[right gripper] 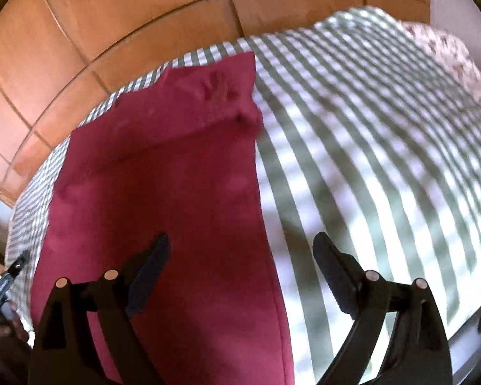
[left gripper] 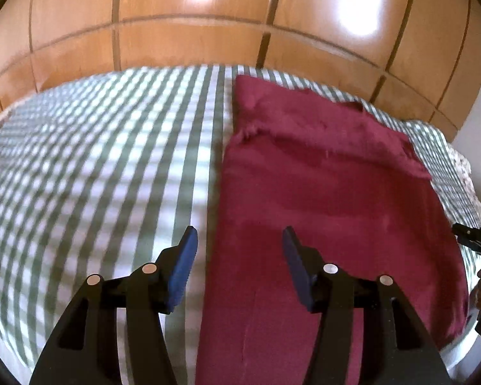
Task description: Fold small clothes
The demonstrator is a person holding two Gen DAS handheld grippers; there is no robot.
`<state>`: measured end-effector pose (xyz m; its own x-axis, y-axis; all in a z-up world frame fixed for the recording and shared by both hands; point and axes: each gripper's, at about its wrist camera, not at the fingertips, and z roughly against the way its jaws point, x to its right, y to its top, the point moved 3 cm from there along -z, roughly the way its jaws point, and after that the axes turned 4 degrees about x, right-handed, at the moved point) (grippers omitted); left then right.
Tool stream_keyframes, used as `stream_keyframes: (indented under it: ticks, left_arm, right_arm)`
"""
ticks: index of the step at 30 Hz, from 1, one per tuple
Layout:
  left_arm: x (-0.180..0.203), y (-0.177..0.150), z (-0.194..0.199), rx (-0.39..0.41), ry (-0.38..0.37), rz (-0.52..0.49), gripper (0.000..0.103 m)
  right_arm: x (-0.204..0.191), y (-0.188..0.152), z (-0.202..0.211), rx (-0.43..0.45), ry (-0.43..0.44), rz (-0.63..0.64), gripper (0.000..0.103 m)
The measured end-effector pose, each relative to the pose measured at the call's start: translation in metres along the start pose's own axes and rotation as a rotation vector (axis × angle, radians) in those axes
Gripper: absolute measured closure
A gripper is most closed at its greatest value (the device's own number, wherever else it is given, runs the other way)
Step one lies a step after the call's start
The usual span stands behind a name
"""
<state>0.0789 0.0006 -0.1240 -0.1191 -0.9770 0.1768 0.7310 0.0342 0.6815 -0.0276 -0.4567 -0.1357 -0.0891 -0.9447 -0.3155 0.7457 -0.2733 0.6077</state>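
One red cloth (left gripper: 330, 199) is lying folded lengthwise across the checked bed (left gripper: 96, 166); both claws, left gripper (left gripper: 240, 266) and right gripper (right gripper: 240, 276), are hanging apart, empty; further folds probably remaining.

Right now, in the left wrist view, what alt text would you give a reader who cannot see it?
The open left gripper hovers over the left edge of a dark red garment lying flat on a green-and-white checked bedcover, with nothing between its blue pads. A wooden wardrobe stands behind the bed, and part of the right gripper shows at the right edge.
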Motion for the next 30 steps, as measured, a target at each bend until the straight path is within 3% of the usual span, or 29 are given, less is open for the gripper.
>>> stream_keyframes:
  ticks: [5,8,11,13,15,18,22,25,30]
  left_arm:
    - [-0.016,-0.039,0.011,-0.106,-0.072,0.035,0.049]
    - [-0.02,-0.057,0.029,-0.129,-0.124,0.045,0.051]
    - [-0.019,-0.07,0.041,-0.162,-0.177,0.031,0.067]
    - [-0.017,-0.074,0.043,-0.181,-0.187,0.007,0.085]
    - [-0.014,-0.073,0.046,-0.183,-0.217,-0.007,0.094]
    - [-0.017,-0.054,0.061,-0.151,-0.328,0.033,0.096]
    - [-0.025,-0.021,0.067,-0.102,-0.429,0.122,0.097]
    - [-0.028,0.005,0.051,-0.098,-0.449,0.19,0.097]
    - [-0.026,0.042,0.008,-0.131,-0.414,0.252,0.097]
  right_arm:
    - [0.009,-0.047,0.024,-0.067,0.059,-0.031,0.018]
    - [0.008,-0.075,0.04,-0.129,0.102,-0.016,0.032]
    - [0.007,-0.095,0.045,-0.197,0.118,0.001,0.06]
    - [0.005,-0.103,0.045,-0.229,0.122,0.027,0.084]
    - [0.001,-0.1,0.047,-0.234,0.132,0.043,0.094]
    - [-0.012,-0.08,0.06,-0.195,0.211,0.06,0.094]
    - [-0.028,-0.036,0.072,-0.08,0.324,0.032,0.095]
    - [-0.034,-0.003,0.057,-0.029,0.345,-0.009,0.095]
    - [-0.022,0.039,0.011,-0.041,0.296,-0.071,0.095]
